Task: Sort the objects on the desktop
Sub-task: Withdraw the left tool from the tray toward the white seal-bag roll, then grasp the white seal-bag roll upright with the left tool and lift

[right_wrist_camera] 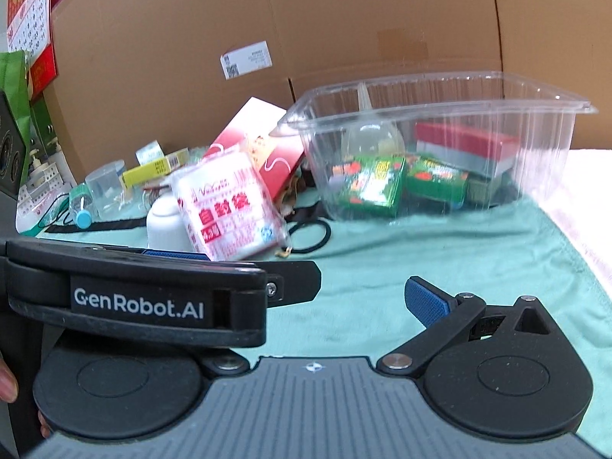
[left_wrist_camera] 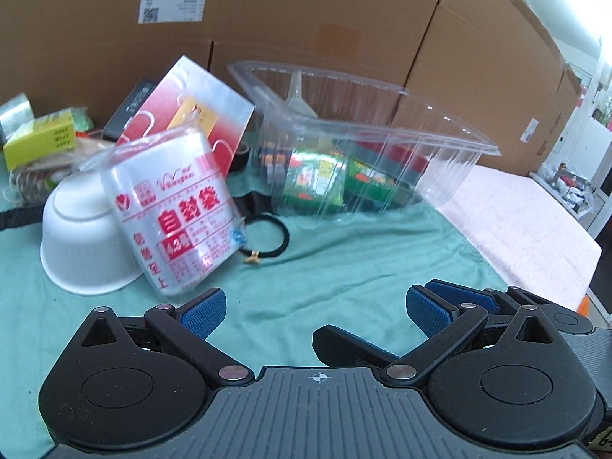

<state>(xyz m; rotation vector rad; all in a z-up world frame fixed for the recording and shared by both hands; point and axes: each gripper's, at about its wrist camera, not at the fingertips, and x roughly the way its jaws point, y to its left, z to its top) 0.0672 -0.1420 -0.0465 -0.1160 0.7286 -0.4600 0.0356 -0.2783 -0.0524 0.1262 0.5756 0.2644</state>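
Observation:
A clear plastic bin [left_wrist_camera: 382, 114] stands on the green cloth and holds green packets [left_wrist_camera: 317, 176] and a red and grey box; it also shows in the right wrist view [right_wrist_camera: 535, 114]. A pack of zip bags [left_wrist_camera: 172, 210] with red print leans on an overturned white bowl [left_wrist_camera: 76, 252]. A black hair tie [left_wrist_camera: 267, 237] lies beside them. My left gripper [left_wrist_camera: 313, 310] is open and empty, low over the cloth. My right gripper [right_wrist_camera: 306, 298] is open and empty. The left gripper's body crosses in front of the right gripper's left finger.
A red and white box [left_wrist_camera: 199, 111] leans behind the zip bags. A yellow box [left_wrist_camera: 38, 137], small jars and clutter lie at the left. A cardboard wall [left_wrist_camera: 306, 19] closes the back. A pink towel [left_wrist_camera: 535, 237] lies at the right.

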